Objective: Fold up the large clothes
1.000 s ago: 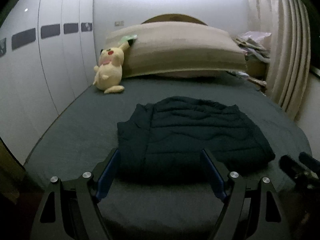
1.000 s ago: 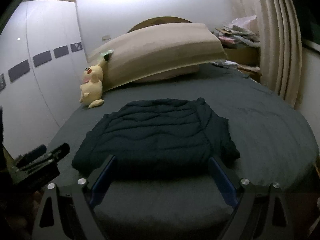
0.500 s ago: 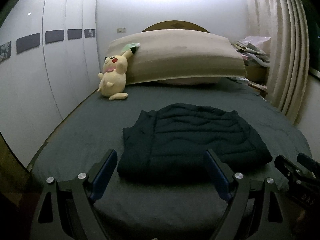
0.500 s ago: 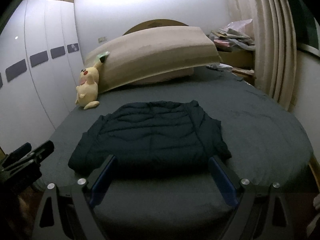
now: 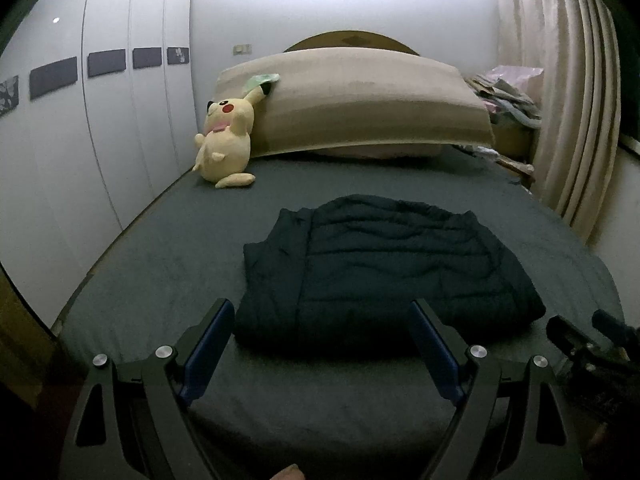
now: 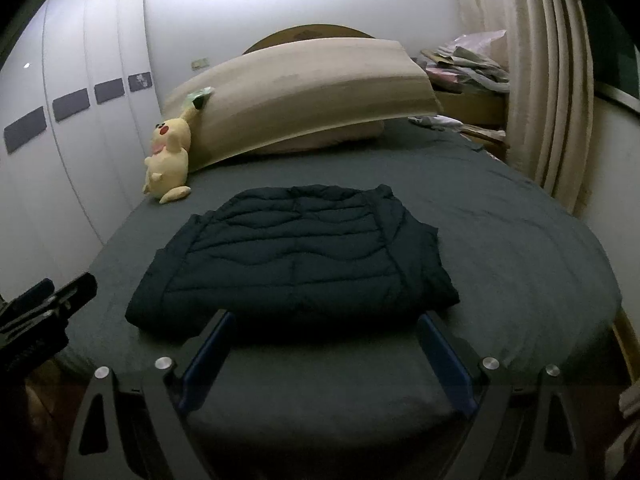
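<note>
A dark quilted jacket (image 5: 380, 272) lies folded into a rough rectangle on the grey bed (image 5: 160, 264); it also shows in the right wrist view (image 6: 296, 264). My left gripper (image 5: 322, 312) is open and empty, held over the bed's near edge just short of the jacket's near hem. My right gripper (image 6: 324, 320) is open and empty, likewise just short of the hem. Each gripper shows at the edge of the other's view: the right one (image 5: 592, 340), the left one (image 6: 48, 304).
A yellow plush toy (image 5: 226, 140) leans on a long beige pillow (image 5: 360, 108) at the headboard. White wardrobe doors (image 5: 100, 140) run along the left. Curtains (image 5: 568, 120) and a cluttered side table (image 5: 508, 100) stand at the right.
Both grippers have drawn back from the jacket toward the foot of the bed and risen a little; the jacket lies still.
</note>
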A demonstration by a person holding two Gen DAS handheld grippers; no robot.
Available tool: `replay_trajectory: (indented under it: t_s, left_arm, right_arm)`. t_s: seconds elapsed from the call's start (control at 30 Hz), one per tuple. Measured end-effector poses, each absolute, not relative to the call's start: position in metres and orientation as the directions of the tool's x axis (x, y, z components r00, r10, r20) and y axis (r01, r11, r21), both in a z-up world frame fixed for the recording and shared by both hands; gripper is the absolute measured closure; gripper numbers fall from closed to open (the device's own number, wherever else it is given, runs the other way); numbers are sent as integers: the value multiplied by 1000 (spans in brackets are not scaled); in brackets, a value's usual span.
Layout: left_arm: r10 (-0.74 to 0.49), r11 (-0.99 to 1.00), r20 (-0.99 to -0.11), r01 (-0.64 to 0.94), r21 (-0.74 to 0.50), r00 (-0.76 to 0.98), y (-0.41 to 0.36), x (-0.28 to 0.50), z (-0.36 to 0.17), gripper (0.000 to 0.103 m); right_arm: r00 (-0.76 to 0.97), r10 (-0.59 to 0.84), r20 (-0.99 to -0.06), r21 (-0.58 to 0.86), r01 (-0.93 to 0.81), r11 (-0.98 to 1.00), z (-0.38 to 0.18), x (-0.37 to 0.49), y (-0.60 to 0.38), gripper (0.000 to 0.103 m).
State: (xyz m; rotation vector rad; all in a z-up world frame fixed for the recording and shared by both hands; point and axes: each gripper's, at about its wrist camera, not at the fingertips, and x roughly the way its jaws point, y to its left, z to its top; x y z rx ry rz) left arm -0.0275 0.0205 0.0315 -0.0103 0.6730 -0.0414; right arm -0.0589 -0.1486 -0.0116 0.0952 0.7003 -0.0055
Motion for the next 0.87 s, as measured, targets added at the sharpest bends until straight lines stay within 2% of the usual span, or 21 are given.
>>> replay_trajectory:
  t_s: [0.33, 0.87]
  left_arm:
    - [-1, 999, -625, 27, 32, 781, 12, -29, 30, 8]
    - [-30, 999, -612, 50, 16, 790, 13, -32, 32, 3]
  right_arm:
    - [773, 10, -634, 75, 48, 996, -10, -62, -148, 9]
    - [775, 0, -632, 61, 49, 997, -10, -61, -147, 9]
